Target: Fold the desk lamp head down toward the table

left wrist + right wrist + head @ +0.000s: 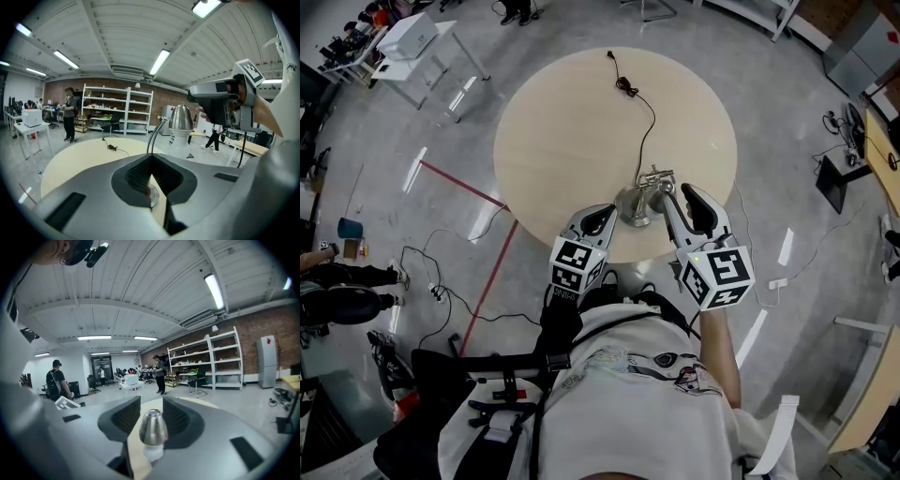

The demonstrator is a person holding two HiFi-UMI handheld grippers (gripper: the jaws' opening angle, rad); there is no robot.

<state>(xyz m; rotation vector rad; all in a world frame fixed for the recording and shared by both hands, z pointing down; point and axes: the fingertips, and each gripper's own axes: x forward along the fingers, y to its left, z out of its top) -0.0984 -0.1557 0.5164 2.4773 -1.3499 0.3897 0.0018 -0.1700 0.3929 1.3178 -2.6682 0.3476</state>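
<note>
Small print on left tongs' cube (577, 265) — illegible, no other text

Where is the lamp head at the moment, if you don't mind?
The lamp head stands between the right gripper's parted jaws, at the table's near edge, right of centre in the head view.

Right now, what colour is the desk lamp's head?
The lamp head is shiny silver metal with a white end; the right gripper view shows it best.

We're looking down on a round, pale wooden worktop (562, 122). The desk lamp (639, 199) is standing on it near the edge closest to us, and its black cord (625, 86) is trailing across the top toward the far rim.
</note>
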